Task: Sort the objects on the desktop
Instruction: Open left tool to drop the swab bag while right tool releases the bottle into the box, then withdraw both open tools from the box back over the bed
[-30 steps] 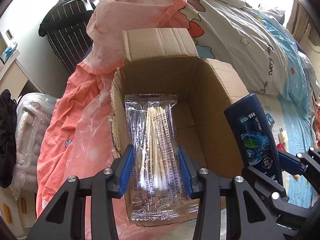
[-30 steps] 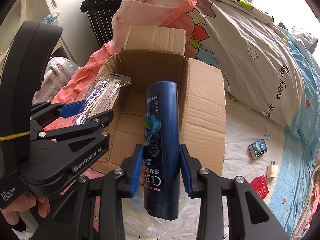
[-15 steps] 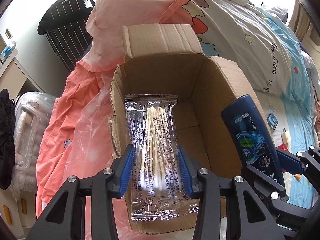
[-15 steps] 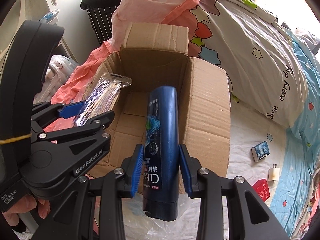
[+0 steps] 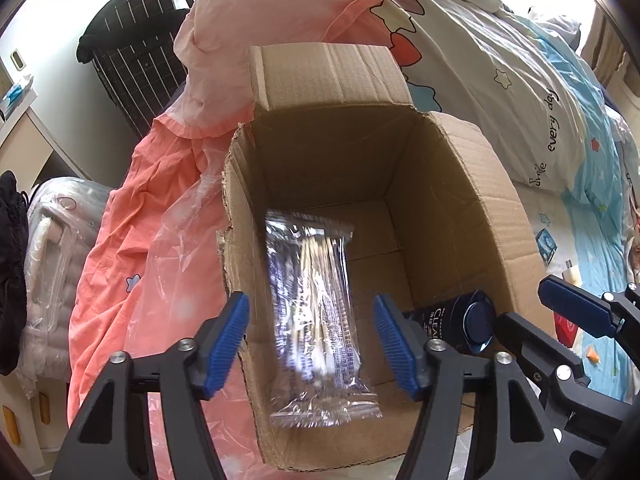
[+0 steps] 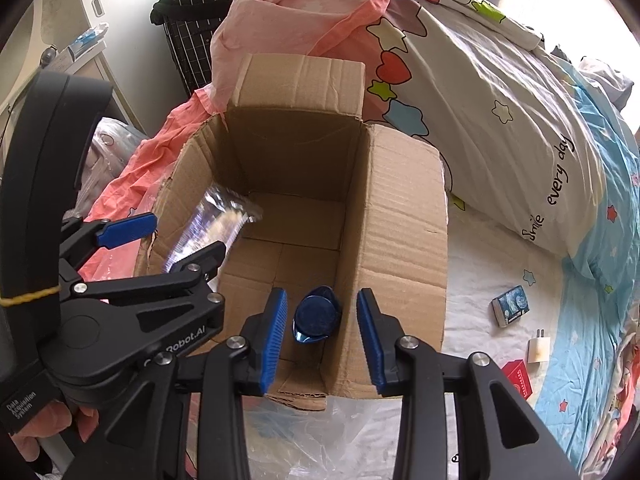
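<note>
Both my claws are over the cardboard box [image 5: 472, 216] on the bed. My left gripper [image 5: 310, 344] is opening, pads clear of the blurred swab packet [image 5: 316, 320] between them. My right gripper [image 6: 322, 330] is spread too, touching nothing, and the blue bottle [image 6: 316, 314] stands inside the box's near corner.

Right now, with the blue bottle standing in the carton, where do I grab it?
Take the blue bottle by its cap end, from straight above. It stands roughly upright in a near corner of the cardboard box, so the walls block any side approach.
</note>
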Demonstrator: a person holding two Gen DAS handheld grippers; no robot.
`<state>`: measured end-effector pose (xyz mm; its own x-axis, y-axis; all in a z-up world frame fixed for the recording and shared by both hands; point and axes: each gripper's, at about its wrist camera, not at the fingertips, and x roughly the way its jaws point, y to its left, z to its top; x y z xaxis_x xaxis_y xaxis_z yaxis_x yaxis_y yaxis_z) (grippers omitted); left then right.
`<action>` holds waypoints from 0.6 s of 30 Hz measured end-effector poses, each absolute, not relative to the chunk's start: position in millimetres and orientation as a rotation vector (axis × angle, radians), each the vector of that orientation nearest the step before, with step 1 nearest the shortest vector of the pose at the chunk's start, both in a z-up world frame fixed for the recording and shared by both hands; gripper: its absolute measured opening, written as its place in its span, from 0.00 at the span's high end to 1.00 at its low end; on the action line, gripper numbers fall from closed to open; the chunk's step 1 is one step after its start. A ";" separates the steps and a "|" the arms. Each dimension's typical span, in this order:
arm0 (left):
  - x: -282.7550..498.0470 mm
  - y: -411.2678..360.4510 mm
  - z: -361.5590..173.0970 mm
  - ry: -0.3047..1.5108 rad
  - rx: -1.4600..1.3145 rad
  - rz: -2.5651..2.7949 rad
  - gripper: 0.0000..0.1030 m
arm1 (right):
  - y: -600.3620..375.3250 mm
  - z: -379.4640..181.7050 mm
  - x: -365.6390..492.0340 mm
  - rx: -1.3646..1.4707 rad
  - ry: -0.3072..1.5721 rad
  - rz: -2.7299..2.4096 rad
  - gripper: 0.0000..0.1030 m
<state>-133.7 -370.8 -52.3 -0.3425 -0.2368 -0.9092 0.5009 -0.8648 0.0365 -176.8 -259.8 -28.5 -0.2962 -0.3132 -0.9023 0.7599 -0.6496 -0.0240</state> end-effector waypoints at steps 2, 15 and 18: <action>-133.5 -371.0 -52.7 0.349 1.450 -2.227 0.23 | -257.9 -28.3 -178.6 1.251 0.609 -2.014 0.57; -130.8 -360.4 -46.8 0.354 1.452 -2.229 0.14 | -237.4 -19.4 -179.1 1.263 0.590 -2.059 0.47; -128.4 -357.0 -44.1 0.355 1.449 -2.236 0.14 | -234.2 -15.3 -175.7 1.255 0.594 -2.065 0.47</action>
